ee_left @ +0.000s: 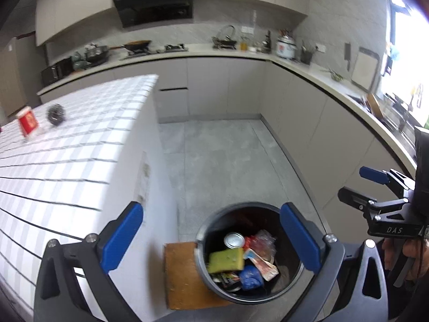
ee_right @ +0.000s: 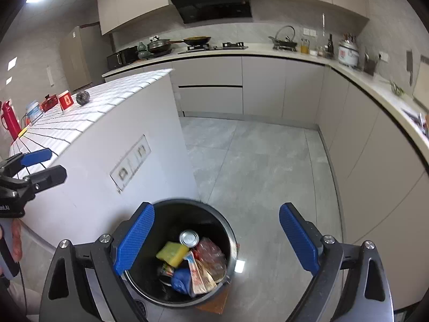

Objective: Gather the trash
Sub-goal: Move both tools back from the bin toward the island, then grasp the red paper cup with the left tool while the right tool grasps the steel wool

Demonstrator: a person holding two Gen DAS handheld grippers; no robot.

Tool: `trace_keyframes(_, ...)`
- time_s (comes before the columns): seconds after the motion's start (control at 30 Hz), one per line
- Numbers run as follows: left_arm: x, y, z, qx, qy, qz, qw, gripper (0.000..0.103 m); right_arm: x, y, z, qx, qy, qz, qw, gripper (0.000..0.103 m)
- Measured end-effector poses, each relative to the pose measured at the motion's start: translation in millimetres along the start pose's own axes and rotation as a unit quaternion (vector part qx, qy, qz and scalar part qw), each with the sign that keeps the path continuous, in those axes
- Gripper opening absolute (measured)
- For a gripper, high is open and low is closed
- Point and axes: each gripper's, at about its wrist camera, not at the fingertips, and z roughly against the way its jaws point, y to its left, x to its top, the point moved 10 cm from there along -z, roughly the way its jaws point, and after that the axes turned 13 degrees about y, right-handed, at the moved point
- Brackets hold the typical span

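Blue pads frame the bottom of the left wrist view: the left gripper [ee_left: 211,237] stands spread wide with nothing between its fingers, poised above the dark trash bin [ee_left: 199,257], which sits on a wooden board [ee_left: 182,276] on the floor beside the white tiled island [ee_left: 80,161]. Inside the bin lie a tin can [ee_left: 234,240], a yellow-green sponge [ee_left: 226,260], a blue wad [ee_left: 250,277] and crumpled wrappers [ee_left: 261,244]. Two things remain on the island top, a red box [ee_left: 27,121] and a steel scourer [ee_left: 56,114] (both blurred, so I would not swear to more than that). Off to the right the right gripper [ee_left: 359,187] shows from the side, its jaws apart and empty. From the right wrist view, the same gripper [ee_right: 217,237] is likewise splayed and holds nothing, with the bin [ee_right: 228,230] under its left finger and bare grey floor under the other. Further along the island I see a red flask [ee_right: 9,119] and a few small packets near the box [ee_right: 66,101] and scourer [ee_right: 82,97]. My worry is the reach back: the island's edge is close to the left hand, and a hasty swing could clip it or knock the box over. The scourer is round and springy, so a loose pinch may let it roll off the top. And the bin is perched on that board, so a careless drop or bump could tip it.
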Motion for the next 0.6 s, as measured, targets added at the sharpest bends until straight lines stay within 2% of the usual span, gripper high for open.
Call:
trace_keyframes(0.13, 8.5, 49.9, 15.0, 0.017, -0.008, 0.029, 0.9994, 0.103, 32.5, 33.3, 6.6, 0.01, -0.01, 0.013, 1.0, 0.096)
trace_keyframes(0.3, 17.4, 141.7, 26.9, 0.046, -0.016, 0.07, 0.9964, 0.103, 80.9, 95.3, 4.0, 0.026, -0.023, 0.034, 0.999, 0.096)
trace_keyframes(0.6, 33.5, 323.3, 16.9, 0.079, -0.012, 0.123, 0.9891, 0.1, 166.8, 257.1, -51.0, 0.061, -0.016, 0.076, 0.995, 0.096)
